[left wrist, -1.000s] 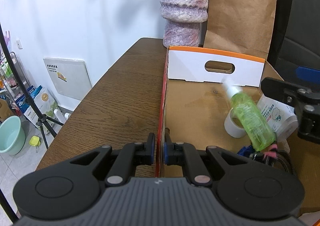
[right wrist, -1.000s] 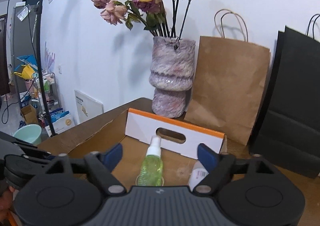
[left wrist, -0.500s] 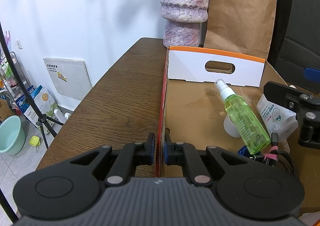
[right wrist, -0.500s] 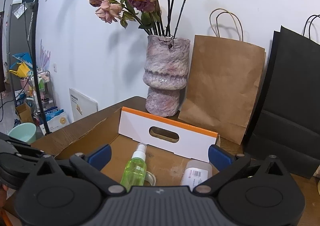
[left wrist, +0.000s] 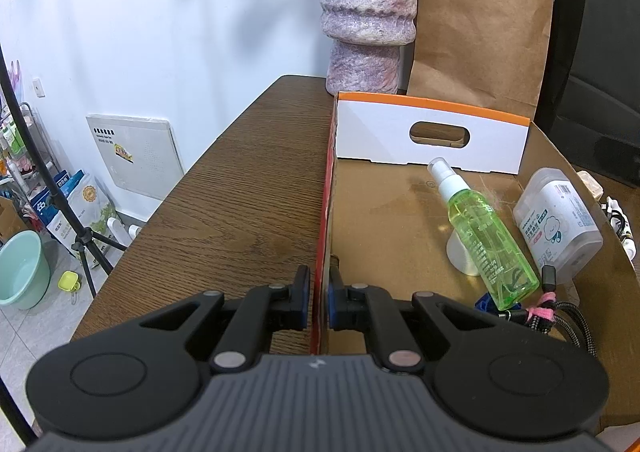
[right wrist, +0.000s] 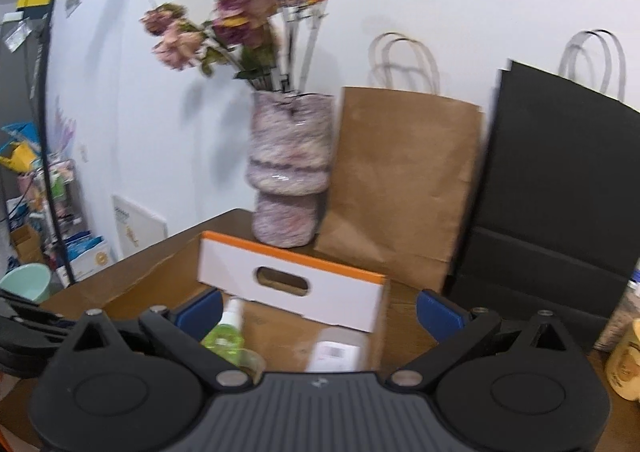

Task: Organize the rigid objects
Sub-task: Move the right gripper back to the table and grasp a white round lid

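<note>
An open cardboard box (left wrist: 384, 211) (right wrist: 288, 284) lies on the wooden table (left wrist: 240, 191). My left gripper (left wrist: 318, 298) is shut on the box's left wall, its blue pads pinching the red edge. Inside the box a green spray bottle (left wrist: 486, 240) (right wrist: 224, 334) leans on a roll of tape (left wrist: 460, 256). Beside it lies a white plastic container (left wrist: 558, 226) (right wrist: 336, 352). Braided cables (left wrist: 556, 312) sit at the box's near right. My right gripper (right wrist: 318, 308) stands open above the box's near end with nothing between its fingers.
A mottled purple vase (left wrist: 366, 11) (right wrist: 290, 167) with dried flowers, a brown paper bag (left wrist: 480, 31) (right wrist: 400, 187) and black bags (left wrist: 596, 63) (right wrist: 560, 191) stand behind the box. A yellow jar (right wrist: 626, 364) sits at the far right. A tripod leg (left wrist: 76, 228) and a green bucket (left wrist: 20, 272) stand on the floor at left.
The right gripper let go of the green bottle, which now lies in the box. It opened wide, drew back and left the left wrist view. The left gripper stayed still.
</note>
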{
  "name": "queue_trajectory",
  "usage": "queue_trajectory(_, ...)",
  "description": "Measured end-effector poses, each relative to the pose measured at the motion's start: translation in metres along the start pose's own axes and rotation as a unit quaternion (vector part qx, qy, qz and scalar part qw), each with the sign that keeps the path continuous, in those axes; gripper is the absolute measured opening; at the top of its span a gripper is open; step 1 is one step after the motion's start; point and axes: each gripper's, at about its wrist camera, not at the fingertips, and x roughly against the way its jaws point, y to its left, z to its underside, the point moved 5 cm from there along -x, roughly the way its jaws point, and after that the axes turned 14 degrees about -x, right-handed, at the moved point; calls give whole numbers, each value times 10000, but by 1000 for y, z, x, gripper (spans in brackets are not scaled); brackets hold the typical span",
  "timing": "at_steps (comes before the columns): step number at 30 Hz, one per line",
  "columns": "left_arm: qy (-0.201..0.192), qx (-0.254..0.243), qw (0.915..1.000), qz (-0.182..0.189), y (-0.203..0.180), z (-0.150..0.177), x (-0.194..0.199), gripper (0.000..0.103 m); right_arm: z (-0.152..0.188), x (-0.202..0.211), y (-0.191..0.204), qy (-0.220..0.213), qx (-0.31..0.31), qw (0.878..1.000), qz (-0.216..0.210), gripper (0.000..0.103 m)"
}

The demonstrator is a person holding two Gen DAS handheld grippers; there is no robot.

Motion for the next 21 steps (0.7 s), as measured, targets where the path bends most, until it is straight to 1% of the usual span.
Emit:
queue_trajectory(9,0,3,10000,-2,0,0,0,10,2,14,-62,-13,-295,9974,656,103)
queue_trajectory(14,2,4,10000,-1,0,0,0,10,15,15,-87,170,-324,9950,924,103)
queue_trajectory(21,1,2,10000,-2,0,0,0,10,44,18,-105,555,-234,9912,1177,103)
